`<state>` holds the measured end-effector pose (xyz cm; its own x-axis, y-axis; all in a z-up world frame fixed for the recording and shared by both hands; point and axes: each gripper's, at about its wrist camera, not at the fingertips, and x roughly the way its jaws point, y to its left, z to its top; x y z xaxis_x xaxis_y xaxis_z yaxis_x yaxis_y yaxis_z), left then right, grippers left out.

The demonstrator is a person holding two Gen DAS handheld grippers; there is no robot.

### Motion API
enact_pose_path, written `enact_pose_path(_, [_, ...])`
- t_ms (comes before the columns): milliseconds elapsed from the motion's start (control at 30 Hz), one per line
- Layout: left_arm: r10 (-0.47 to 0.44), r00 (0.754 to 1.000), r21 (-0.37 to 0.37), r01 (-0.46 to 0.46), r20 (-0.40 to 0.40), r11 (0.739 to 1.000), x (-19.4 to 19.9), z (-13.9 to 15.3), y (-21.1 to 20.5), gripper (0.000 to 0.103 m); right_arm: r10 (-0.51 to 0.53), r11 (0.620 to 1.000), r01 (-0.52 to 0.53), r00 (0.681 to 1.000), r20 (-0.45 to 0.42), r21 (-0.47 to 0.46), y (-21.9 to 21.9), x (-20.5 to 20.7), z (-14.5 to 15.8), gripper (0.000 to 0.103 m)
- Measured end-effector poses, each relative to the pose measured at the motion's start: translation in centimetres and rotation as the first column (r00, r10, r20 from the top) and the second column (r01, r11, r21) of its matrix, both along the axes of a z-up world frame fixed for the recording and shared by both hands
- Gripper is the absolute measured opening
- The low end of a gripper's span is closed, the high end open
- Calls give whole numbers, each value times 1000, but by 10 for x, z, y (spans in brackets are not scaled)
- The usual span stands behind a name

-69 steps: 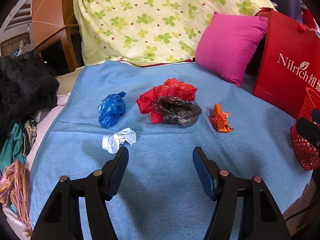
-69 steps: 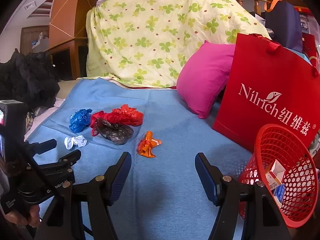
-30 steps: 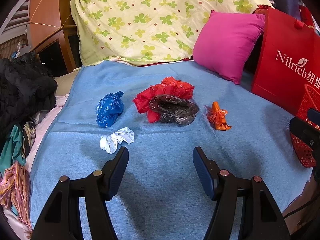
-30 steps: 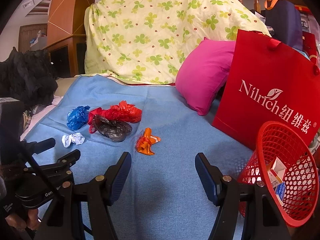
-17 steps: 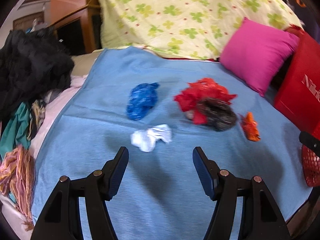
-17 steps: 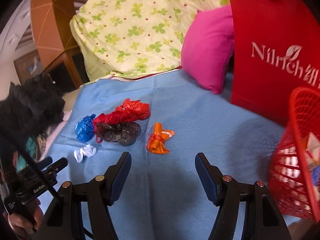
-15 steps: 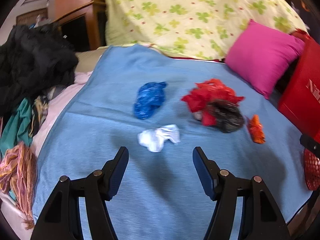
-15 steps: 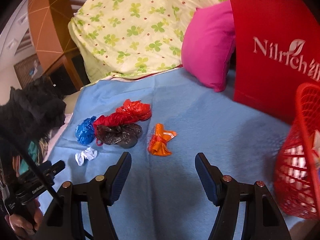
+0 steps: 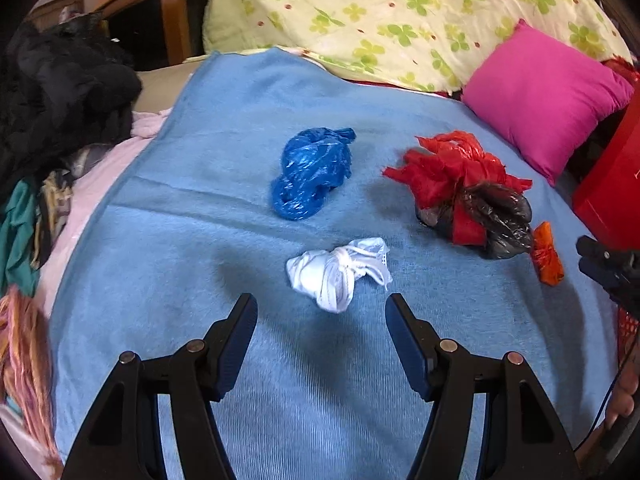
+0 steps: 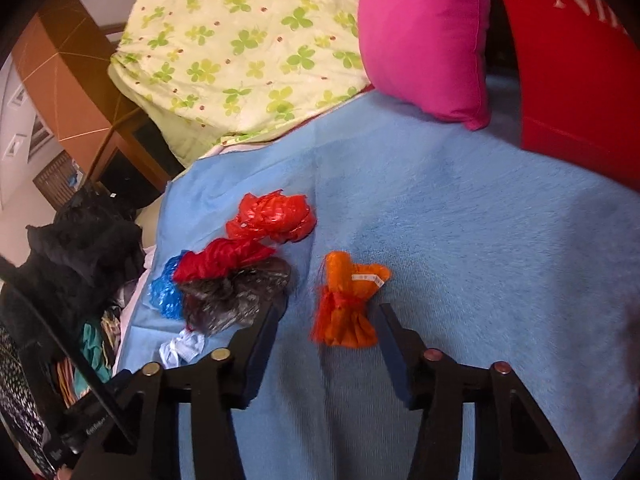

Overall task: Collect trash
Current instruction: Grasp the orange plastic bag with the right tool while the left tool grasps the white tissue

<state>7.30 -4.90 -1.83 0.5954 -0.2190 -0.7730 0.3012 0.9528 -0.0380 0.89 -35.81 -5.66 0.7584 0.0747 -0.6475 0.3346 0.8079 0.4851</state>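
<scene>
Several crumpled bags lie on the blue blanket. In the left wrist view a white bag sits just ahead of my left gripper, which is open and holds nothing. Beyond it lie a blue bag, a red bag over a black one, and an orange bag. In the right wrist view the orange bag lies between the tips of my right gripper. Its jaws are closing, with a gap still on either side of the bag. The red bag and black bag lie to its left.
A pink cushion and a clover-print quilt lie at the back. A red paper bag stands on the right. Dark clothes are piled off the blanket's left edge. The red basket's rim shows at the far right.
Both grippers moved forward and down toward the bags. The white bag now lies just ahead of the left tips. The right jaws narrowed around the orange bag and the view rolled.
</scene>
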Motion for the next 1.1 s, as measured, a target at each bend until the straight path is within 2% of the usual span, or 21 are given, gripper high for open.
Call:
enact_pose_path(100, [-40, 999, 10, 40, 4, 999, 12, -3, -5, 67, -19, 1000, 19, 1000, -21, 18, -6, 11, -8, 54])
enact_pose_path(233, [-95, 996, -13, 95, 2, 995, 27, -6, -6, 67, -33, 999, 35, 997, -66, 32, -10, 23, -17, 54])
enact_pose_path(367, [-150, 989, 7, 150, 21, 989, 32, -11, -14, 67, -44, 999, 46, 992, -117, 12, -8, 32, -27, 54])
enact_pose_path(467, [-189, 982, 14, 188, 11, 982, 36, -18, -21, 67, -55, 998, 55, 990, -128, -7, -8, 35, -30, 39])
enact_pose_path(667, [-202, 979, 1, 202, -23, 979, 45, -28, -22, 67, -54, 999, 52, 990, -129, -17, -6, 36, -30, 34])
enact_pose_path(1100, [-218, 975, -15, 218, -48, 976, 39, -30, -14, 41, -53, 998, 51, 994, -96, -23, 0, 25, -18, 33])
